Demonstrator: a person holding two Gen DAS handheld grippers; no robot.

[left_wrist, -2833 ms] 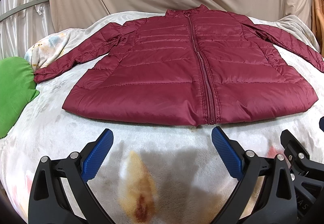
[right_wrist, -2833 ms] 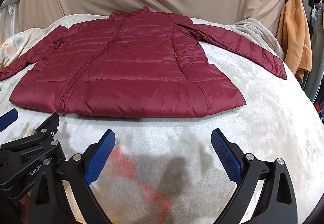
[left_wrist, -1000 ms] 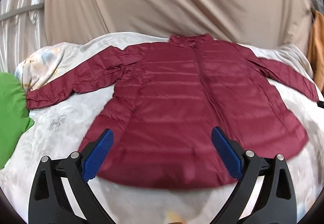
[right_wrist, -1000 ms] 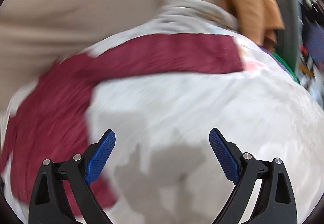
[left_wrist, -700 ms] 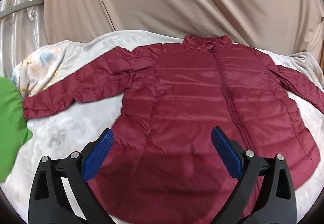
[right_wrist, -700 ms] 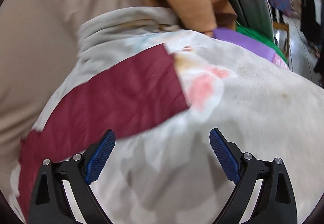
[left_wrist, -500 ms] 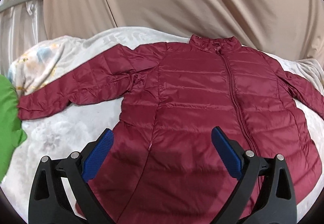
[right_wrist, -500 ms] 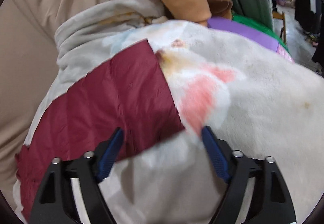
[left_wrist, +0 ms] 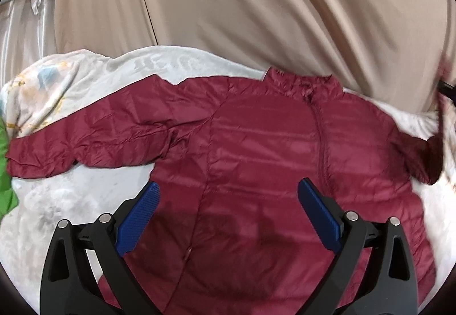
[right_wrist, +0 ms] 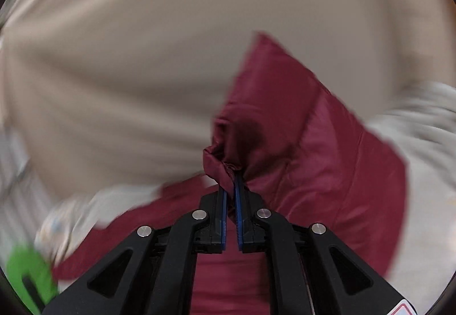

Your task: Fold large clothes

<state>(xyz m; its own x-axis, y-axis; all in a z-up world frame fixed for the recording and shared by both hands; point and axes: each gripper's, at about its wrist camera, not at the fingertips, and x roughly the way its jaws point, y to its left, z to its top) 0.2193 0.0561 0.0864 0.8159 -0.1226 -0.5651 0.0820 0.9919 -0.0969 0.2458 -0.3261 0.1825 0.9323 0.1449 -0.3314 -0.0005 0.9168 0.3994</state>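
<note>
The maroon jacket [left_wrist: 256, 161] lies zipped and face up on the pale blanket [left_wrist: 85, 195], its one sleeve stretched toward a green cushion [left_wrist: 5, 189] at the edge; a beige curtain [left_wrist: 256, 16] hangs behind. The left gripper [left_wrist: 226, 209] hovers over the jacket's lower front, fingers spread wide and holding nothing; the right gripper [right_wrist: 230, 195] is pressed together, pinching the cuff of the other sleeve [right_wrist: 299, 149] and holding it raised off the blanket, blurred against the curtain.
</note>
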